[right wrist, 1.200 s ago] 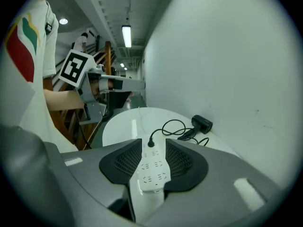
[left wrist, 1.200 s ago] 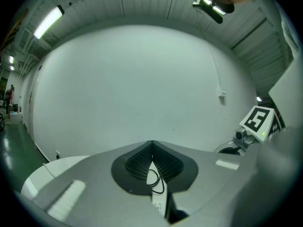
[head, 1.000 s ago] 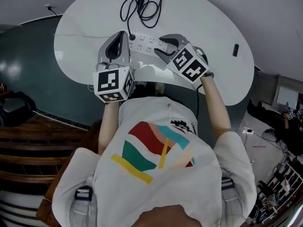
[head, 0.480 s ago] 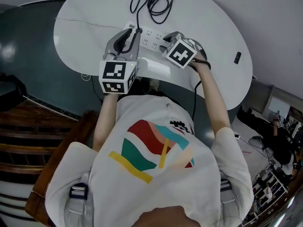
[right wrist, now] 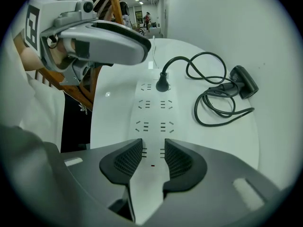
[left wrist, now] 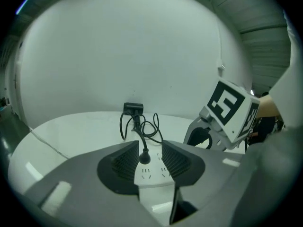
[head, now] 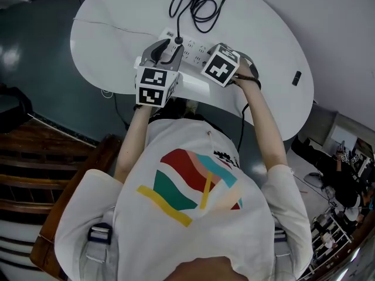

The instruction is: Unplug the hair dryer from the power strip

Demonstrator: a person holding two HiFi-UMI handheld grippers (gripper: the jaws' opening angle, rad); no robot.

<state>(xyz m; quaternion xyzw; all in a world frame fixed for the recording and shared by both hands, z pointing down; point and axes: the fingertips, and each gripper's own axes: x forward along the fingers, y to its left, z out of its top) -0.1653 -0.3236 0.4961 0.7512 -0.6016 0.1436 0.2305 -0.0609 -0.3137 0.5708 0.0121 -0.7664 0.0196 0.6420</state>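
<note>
From where I stood, the job came down to the left claw [left wrist: 150, 148] and the black plug [left wrist: 144, 158]. The plug sat pushed into the end socket of the white power strip [right wrist: 154, 112], which lay on the white table [head: 117, 40]. Its cord [right wrist: 176, 58] rose from it and ran off in loose loops to a small black thing [right wrist: 244, 86] at the far edge, too small for me to call a dryer for certain.

The left claw's jaws had just been opening and stood apart, clamped on nothing. In its own view the plug lay straight ahead in the gap between the two ribbed pads, touching neither. The left claw was plainly the nearer one and came at the plug on a downward slant. The plug stood upright on the strip, so I judged the pull would have to go up and away from the strip's face.

The right claw [right wrist: 153, 145] pointed straight down at the strip's other end, well apart from the plug, jaws spread wide. The strip's top showed between its pads, but I could not tell whether the tips pressed on it. The strip's long side ran from that claw towards the plug.

The head view hid both sets of jaws under the marker cubes. The right gripper view gave a side look at the left claw, whose tips seemed just short of the plug.
</note>
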